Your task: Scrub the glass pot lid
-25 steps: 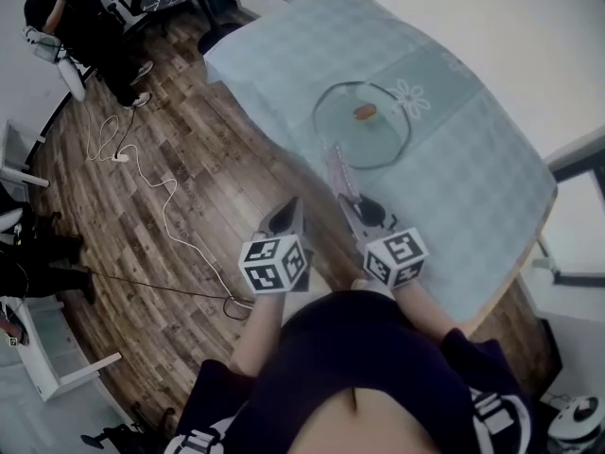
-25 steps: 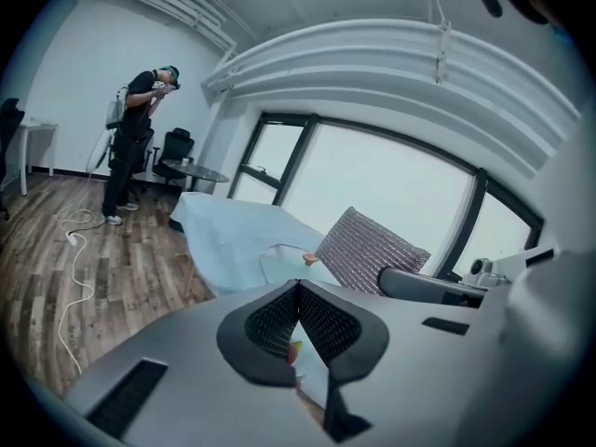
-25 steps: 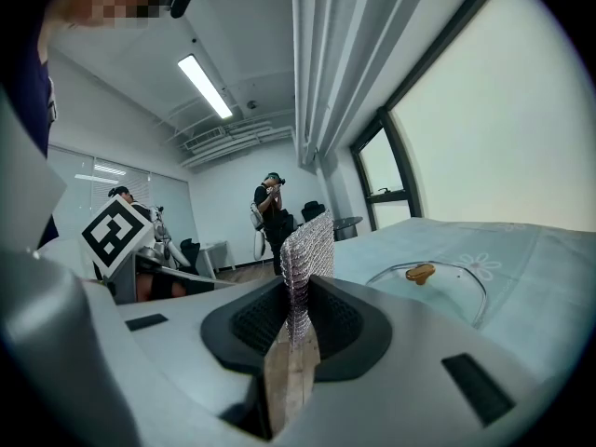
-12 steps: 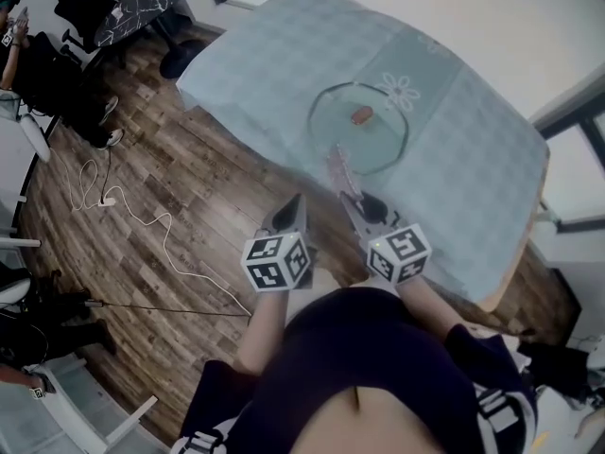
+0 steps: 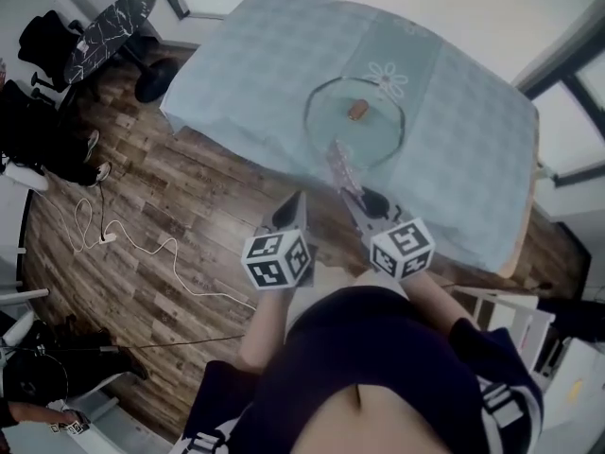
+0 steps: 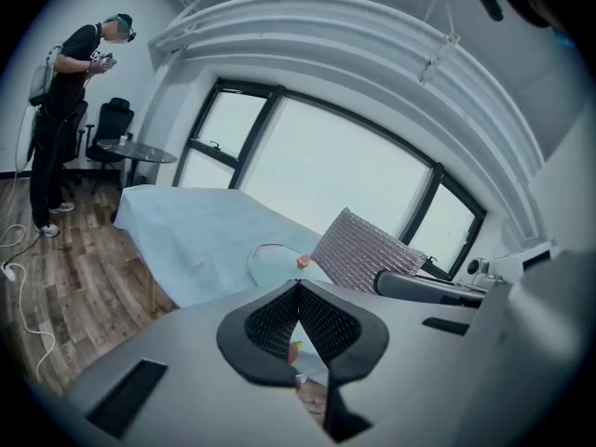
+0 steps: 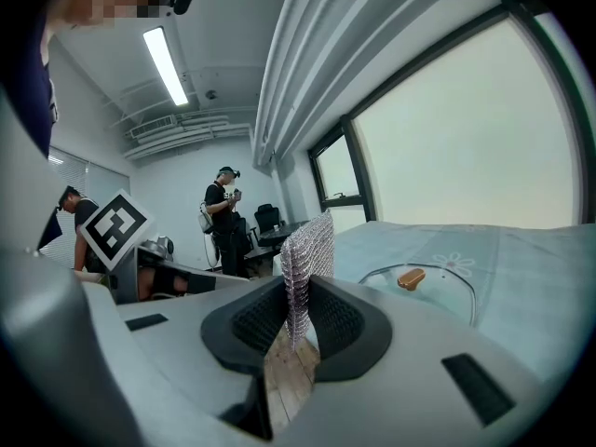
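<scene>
The glass pot lid (image 5: 376, 135) with its brown knob (image 5: 358, 110) lies flat on the pale blue tablecloth (image 5: 274, 55). My right gripper (image 5: 352, 197) is shut on a silvery mesh scrubber (image 5: 338, 165), which stands up from the jaws just short of the lid's near rim. The right gripper view shows the scrubber (image 7: 305, 259) clamped between the pads, with the lid (image 7: 438, 291) beyond it. My left gripper (image 5: 295, 202) hangs over the floor beside the table's near edge, shut with nothing in it. The left gripper view shows the lid (image 6: 272, 261) and scrubber (image 6: 363, 248) ahead.
The table's near edge (image 5: 236, 149) drops to a wooden floor. A white cable (image 5: 142, 253) trails across the floor at the left. A dark round table (image 5: 113, 26) and chairs stand at the far left. A person (image 6: 65, 110) stands by them.
The head view has swung, so the floor and the people at the left have slid out towards the frame's edge. Both grippers keep their places before the body, the scrubber still held.
</scene>
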